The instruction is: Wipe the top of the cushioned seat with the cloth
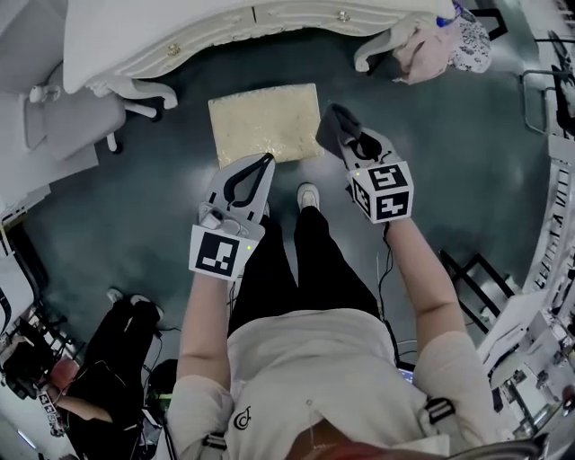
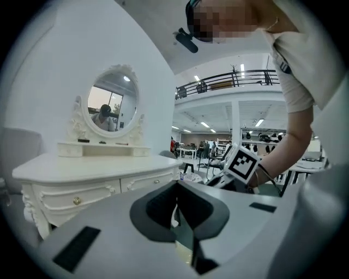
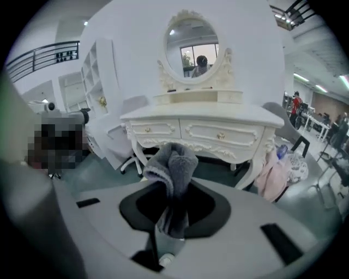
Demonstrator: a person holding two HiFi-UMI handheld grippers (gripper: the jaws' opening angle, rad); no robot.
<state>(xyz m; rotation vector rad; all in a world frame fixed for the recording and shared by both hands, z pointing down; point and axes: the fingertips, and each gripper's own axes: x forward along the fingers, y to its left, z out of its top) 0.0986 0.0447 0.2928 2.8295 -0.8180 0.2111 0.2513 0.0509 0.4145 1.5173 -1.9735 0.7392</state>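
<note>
The cushioned seat [image 1: 265, 121] is a flat yellow square low down by the floor. The white dressing table [image 1: 225, 27] stands just behind the seat. A person stands at the seat's near side, with 1 white shoe [image 1: 308, 195] close to its near edge.

The right gripper [image 1: 353, 142] is by the seat's right edge. Its 2 fingers are squeezed tight on the grey cloth [image 1: 335, 126]. In the right gripper view, the cloth [image 3: 170, 163] sticks up out of the right gripper [image 3: 172, 199] in a soft lump and flops over at the top.

The left gripper [image 1: 262, 164] is at the seat's near edge, pointing at it. In the left gripper view, the left gripper [image 2: 177, 186] has its 2 fingers pressed together with nothing between them.

A white chair [image 1: 72, 126] is off to the seat's left. Pink and flowery clothes [image 1: 440, 40] are piled far off to the seat's right.
</note>
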